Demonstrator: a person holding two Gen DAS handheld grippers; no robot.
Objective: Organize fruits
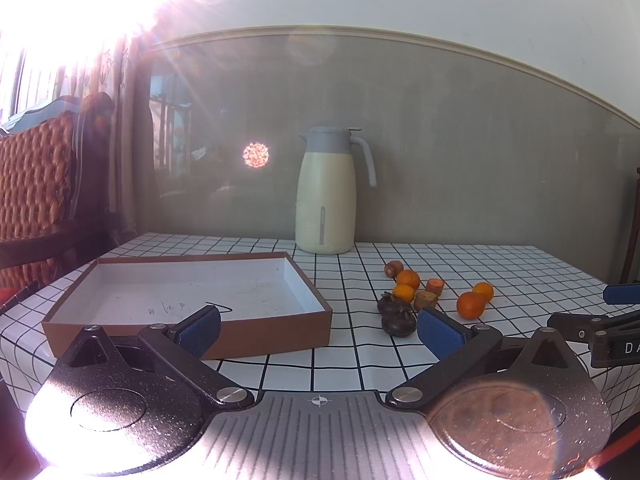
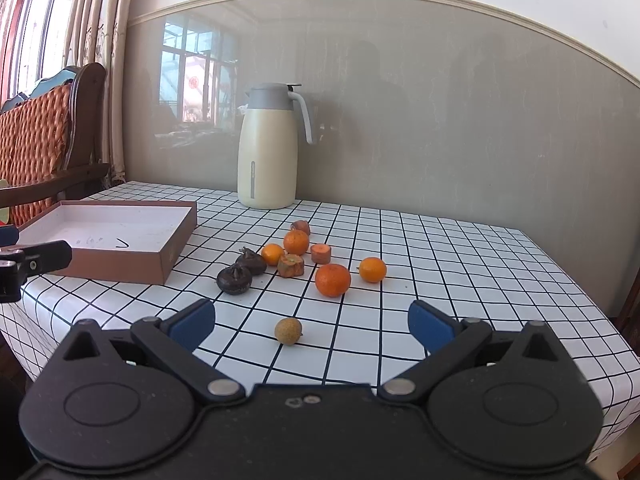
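Now left gripper (image 1: 318,326) jaws wide, empty, above table; right gripper (image 2: 311,326) wide, longan (image 2: 288,331) between, untouched.

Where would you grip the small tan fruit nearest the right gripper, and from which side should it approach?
Grip the small tan fruit across its round middle, coming straight forward and down with the open right gripper. It lies alone on the checked tablecloth, apart from the oranges, so both fingers have room.
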